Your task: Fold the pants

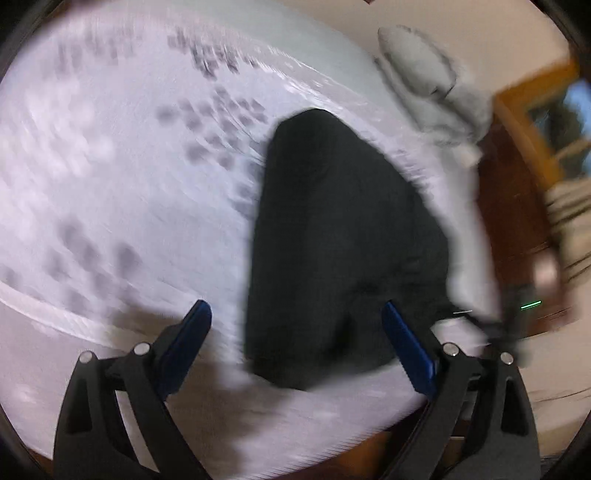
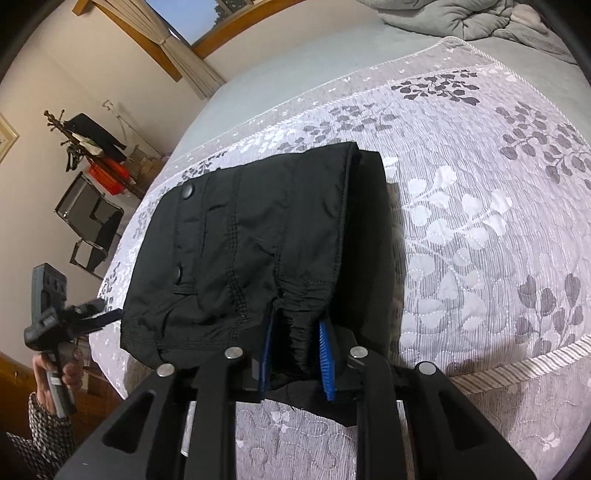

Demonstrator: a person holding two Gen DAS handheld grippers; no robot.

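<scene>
The black pants (image 2: pixel 255 240) lie folded into a compact stack on the white floral bedspread (image 2: pixel 480 221). My right gripper (image 2: pixel 295 354) is shut on a bunched edge of the pants at the near side of the stack. In the blurred left wrist view the pants (image 1: pixel 332 240) show as a dark mass ahead. My left gripper (image 1: pixel 295 314) is open and empty, just short of the pants, with its right finger over their near corner. The left gripper also shows in the right wrist view (image 2: pixel 99 314), held at the stack's left edge.
A grey crumpled duvet (image 2: pixel 461 18) lies at the far end of the bed. A coat stand (image 2: pixel 85 144) and a black chair (image 2: pixel 92 221) stand by the wall on the left. The wooden bed frame (image 1: pixel 517 221) runs along the bed's edge.
</scene>
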